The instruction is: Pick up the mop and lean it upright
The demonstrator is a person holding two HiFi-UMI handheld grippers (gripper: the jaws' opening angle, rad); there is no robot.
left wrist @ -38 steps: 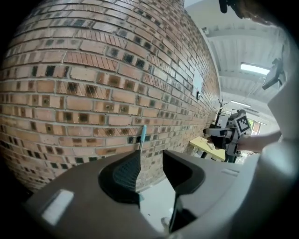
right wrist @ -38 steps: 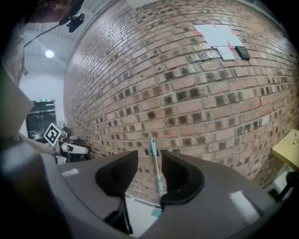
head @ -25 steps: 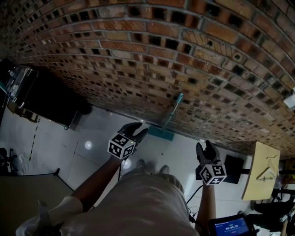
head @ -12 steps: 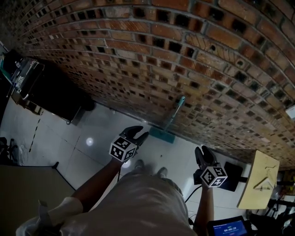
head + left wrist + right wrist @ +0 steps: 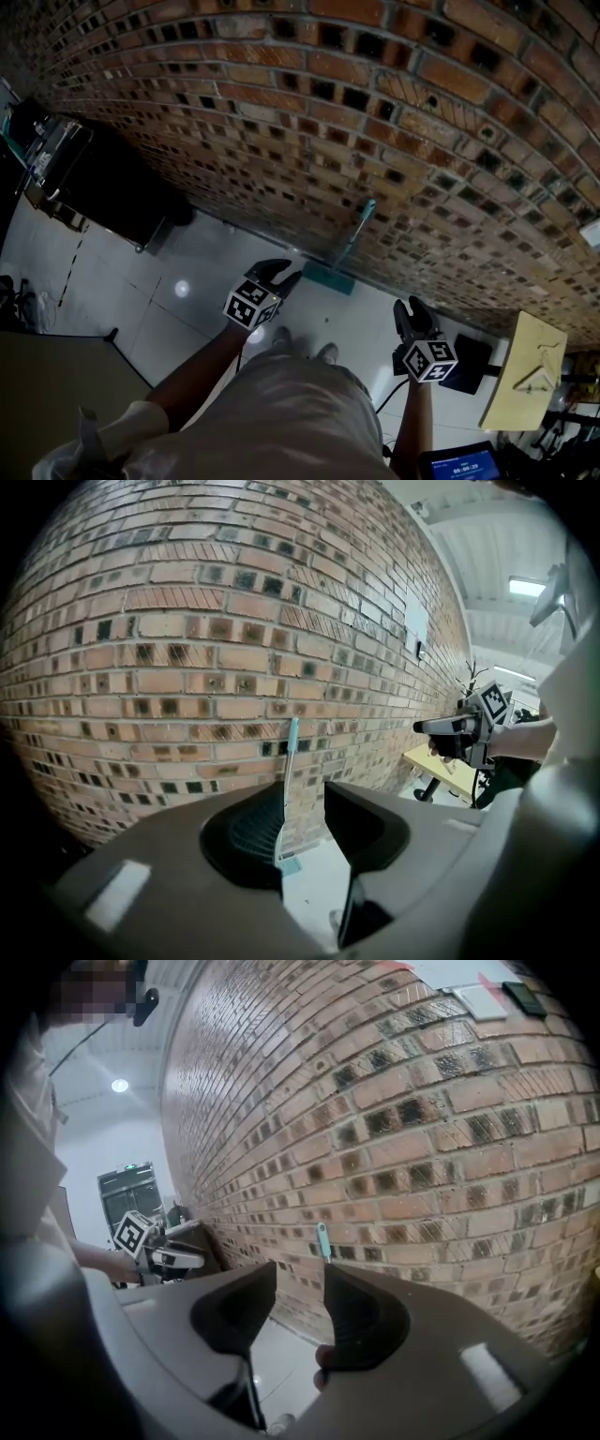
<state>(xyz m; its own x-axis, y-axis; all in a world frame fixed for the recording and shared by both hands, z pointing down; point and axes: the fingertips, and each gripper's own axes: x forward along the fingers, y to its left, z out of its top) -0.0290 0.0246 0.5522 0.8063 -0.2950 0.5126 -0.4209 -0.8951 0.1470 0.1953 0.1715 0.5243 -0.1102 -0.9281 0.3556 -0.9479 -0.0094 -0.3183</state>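
Mop (image 5: 349,246): upright, head on the floor (image 5: 187,281), handle tip against the brick wall (image 5: 281,112). I judge it is leaned so that it stands unaided.
Left gripper (image 5: 281,272): near the mop but clear of it, jaws apart, just closing a little, nothing between them.
Right gripper (image 5: 414,307): the same, further aside.
Surroundings: dark cabinet (image 5: 103,197), yellow board (image 5: 525,370), both well apart from the mop. Nothing blocks my way.
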